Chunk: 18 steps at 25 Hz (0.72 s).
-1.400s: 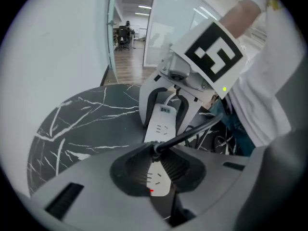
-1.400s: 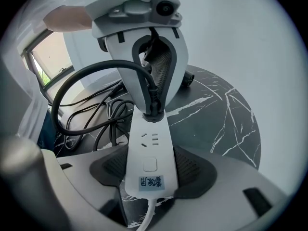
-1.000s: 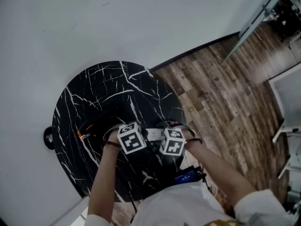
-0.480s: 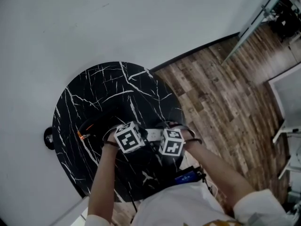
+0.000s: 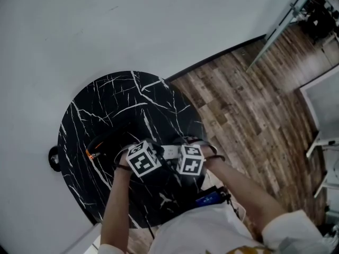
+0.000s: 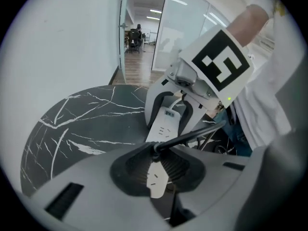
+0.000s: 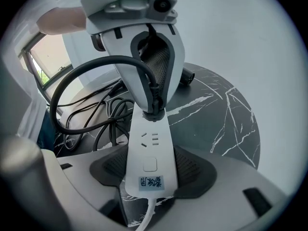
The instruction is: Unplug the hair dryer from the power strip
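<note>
A white power strip (image 7: 150,150) lies on the round black marble table (image 5: 122,102). My right gripper (image 7: 151,170) is shut on its switch end, pads pressing both long sides. The hair dryer's black plug (image 7: 153,110) sits in the strip's far socket. My left gripper (image 7: 153,100) is shut on that plug from above. In the left gripper view the plug (image 6: 155,150) is between the left gripper's (image 6: 156,170) pads, and the strip (image 6: 166,124) runs away to the right gripper (image 6: 168,110). The black cord (image 7: 82,81) loops off to the left. The hair dryer (image 5: 98,144) lies left of the hands.
Loose black cables (image 7: 103,117) are piled beside the strip. The strip's white lead (image 7: 147,215) runs toward me. A white wall (image 5: 106,25) stands close behind the table, and wood flooring (image 5: 249,105) lies to the right. A small black object (image 5: 54,157) sits at the table's left edge.
The left gripper has rolled slightly on the plug, its marker cube tipping left. The right gripper and the strip have kept still.
</note>
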### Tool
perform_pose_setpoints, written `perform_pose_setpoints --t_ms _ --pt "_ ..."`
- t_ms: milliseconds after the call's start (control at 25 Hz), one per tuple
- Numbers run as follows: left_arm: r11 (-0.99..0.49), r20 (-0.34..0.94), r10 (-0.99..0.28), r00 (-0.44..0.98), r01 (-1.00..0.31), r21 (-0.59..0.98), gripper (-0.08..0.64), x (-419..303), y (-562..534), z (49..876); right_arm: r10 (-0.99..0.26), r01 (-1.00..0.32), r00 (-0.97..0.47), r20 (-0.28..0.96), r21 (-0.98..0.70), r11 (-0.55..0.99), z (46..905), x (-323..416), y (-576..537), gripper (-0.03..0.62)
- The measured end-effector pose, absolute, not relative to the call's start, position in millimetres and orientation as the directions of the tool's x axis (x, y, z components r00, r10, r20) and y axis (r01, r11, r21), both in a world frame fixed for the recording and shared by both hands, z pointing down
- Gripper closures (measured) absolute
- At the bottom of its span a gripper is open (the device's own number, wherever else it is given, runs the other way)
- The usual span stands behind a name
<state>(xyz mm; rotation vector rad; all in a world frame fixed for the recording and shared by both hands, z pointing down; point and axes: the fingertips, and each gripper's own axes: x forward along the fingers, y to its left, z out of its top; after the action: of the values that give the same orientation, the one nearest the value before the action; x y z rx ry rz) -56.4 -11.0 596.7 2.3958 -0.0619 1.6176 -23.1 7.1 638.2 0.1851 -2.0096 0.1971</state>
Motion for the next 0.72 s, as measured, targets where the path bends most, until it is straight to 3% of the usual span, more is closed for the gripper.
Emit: perform_pose_setpoints --t_ms 720 --pt "-0.99 0.943 0.043 0.329 -0.116 0.085 0.509 -57.6 -11.4 594.2 -0.036 -0.223 -0.41 0.911 -0.063 0.973 638.8 -25.4 7.9 0.324"
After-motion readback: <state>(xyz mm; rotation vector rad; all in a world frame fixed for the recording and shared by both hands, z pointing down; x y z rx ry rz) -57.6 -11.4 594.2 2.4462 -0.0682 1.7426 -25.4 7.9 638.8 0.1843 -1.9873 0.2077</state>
